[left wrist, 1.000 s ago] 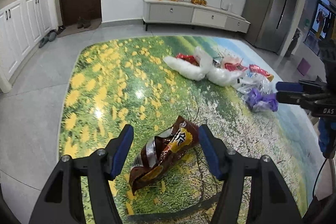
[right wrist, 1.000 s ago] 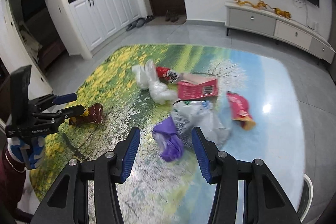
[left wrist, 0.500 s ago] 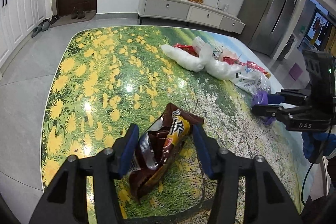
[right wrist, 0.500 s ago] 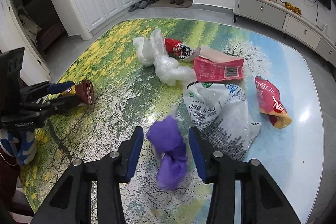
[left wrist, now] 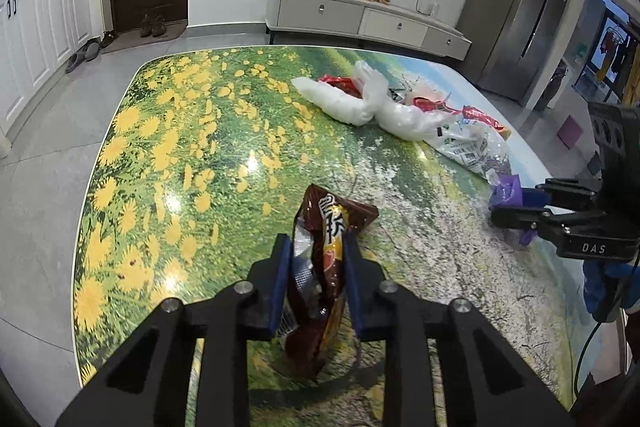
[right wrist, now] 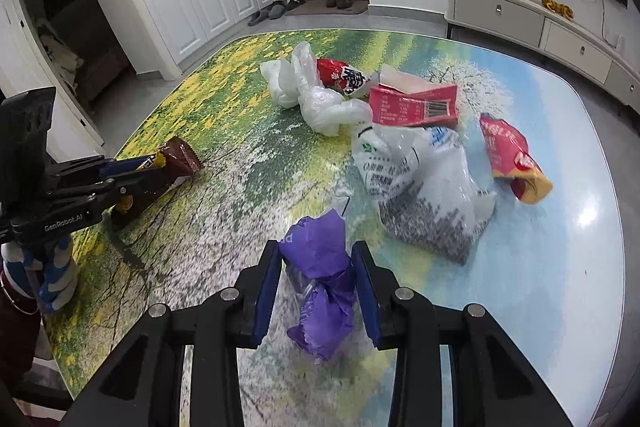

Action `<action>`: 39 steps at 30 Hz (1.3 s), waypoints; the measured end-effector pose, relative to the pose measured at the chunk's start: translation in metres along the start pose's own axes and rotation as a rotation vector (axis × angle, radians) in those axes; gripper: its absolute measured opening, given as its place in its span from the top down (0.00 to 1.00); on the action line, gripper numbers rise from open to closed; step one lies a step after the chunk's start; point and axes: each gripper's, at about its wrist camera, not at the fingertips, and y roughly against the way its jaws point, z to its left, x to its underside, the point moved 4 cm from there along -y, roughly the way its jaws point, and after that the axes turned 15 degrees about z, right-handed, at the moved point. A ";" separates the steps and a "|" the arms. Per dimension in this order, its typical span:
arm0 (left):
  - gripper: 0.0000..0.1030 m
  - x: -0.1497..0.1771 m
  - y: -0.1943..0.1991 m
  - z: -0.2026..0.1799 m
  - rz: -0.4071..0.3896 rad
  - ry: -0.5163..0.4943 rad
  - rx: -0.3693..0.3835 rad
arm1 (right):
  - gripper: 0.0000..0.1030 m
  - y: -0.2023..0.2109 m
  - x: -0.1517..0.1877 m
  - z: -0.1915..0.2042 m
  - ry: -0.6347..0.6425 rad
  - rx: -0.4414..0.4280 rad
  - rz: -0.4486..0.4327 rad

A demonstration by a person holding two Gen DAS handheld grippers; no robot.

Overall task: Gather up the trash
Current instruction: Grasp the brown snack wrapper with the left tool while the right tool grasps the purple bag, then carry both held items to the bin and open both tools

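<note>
Two pieces of trash are being taken at once on the flower-print table (left wrist: 168, 131). At left, the left gripper (left wrist: 316, 247) has just been closing and pinches the brown snack bag (left wrist: 324, 267) across its crumpled middle; light and crinkly, the bag's long axis runs away from the camera. At right, the right gripper (right wrist: 316, 259), also just closing, brackets the soft purple bag (right wrist: 320, 279), pads at its waist, lying lengthwise between them.
</note>
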 end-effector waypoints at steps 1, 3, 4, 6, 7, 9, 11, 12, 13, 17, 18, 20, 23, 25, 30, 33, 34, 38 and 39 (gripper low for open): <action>0.79 0.001 0.001 -0.002 -0.002 0.002 0.000 | 0.67 0.002 0.002 -0.001 -0.003 -0.002 -0.002; 0.80 0.005 0.003 -0.008 -0.005 0.008 0.008 | 0.67 0.006 0.009 -0.003 -0.012 -0.006 -0.009; 0.81 0.007 0.004 -0.012 -0.007 0.010 0.013 | 0.67 0.009 0.011 -0.004 -0.016 -0.008 -0.013; 0.81 0.009 0.005 -0.019 -0.007 0.009 0.019 | 0.67 0.016 0.019 -0.007 -0.025 -0.010 -0.023; 0.81 0.011 0.006 -0.023 -0.007 0.008 0.022 | 0.67 0.019 0.023 -0.009 -0.029 -0.010 -0.028; 0.82 0.013 0.007 -0.030 -0.008 0.012 0.032 | 0.67 0.025 0.029 -0.014 -0.040 -0.011 -0.038; 0.82 0.014 0.010 -0.037 -0.012 0.020 0.048 | 0.67 0.031 0.037 -0.019 -0.053 -0.013 -0.051; 0.82 0.015 0.011 -0.041 -0.015 0.024 0.057 | 0.67 0.036 0.042 -0.023 -0.062 -0.014 -0.059; 0.82 0.015 0.012 -0.044 -0.017 0.029 0.067 | 0.67 0.039 0.045 -0.026 -0.068 -0.015 -0.066; 0.82 0.014 0.016 -0.062 -0.022 0.043 0.106 | 0.67 0.054 0.061 -0.038 -0.085 -0.009 -0.091; 0.82 0.013 0.017 -0.067 -0.023 0.042 0.114 | 0.67 0.058 0.064 -0.040 -0.092 -0.009 -0.098; 0.82 0.010 0.018 -0.081 -0.024 0.031 0.125 | 0.67 0.066 0.071 -0.050 -0.109 -0.013 -0.110; 0.82 0.002 0.018 -0.105 -0.020 -0.002 0.145 | 0.67 0.079 0.081 -0.066 -0.142 -0.013 -0.134; 0.82 -0.005 0.017 -0.125 -0.014 -0.036 0.159 | 0.67 0.089 0.089 -0.081 -0.172 -0.008 -0.155; 0.82 -0.023 0.007 -0.176 0.010 -0.109 0.203 | 0.67 0.107 0.115 -0.123 -0.263 0.033 -0.178; 0.82 -0.035 -0.006 -0.213 0.039 -0.164 0.231 | 0.67 0.115 0.136 -0.155 -0.342 0.063 -0.188; 0.82 -0.038 -0.010 -0.226 0.047 -0.186 0.239 | 0.67 0.118 0.143 -0.166 -0.369 0.073 -0.191; 0.82 -0.053 -0.029 -0.287 0.086 -0.278 0.282 | 0.67 0.126 0.175 -0.214 -0.486 0.118 -0.196; 0.82 -0.056 -0.034 -0.302 0.095 -0.300 0.290 | 0.67 0.127 0.183 -0.226 -0.516 0.129 -0.195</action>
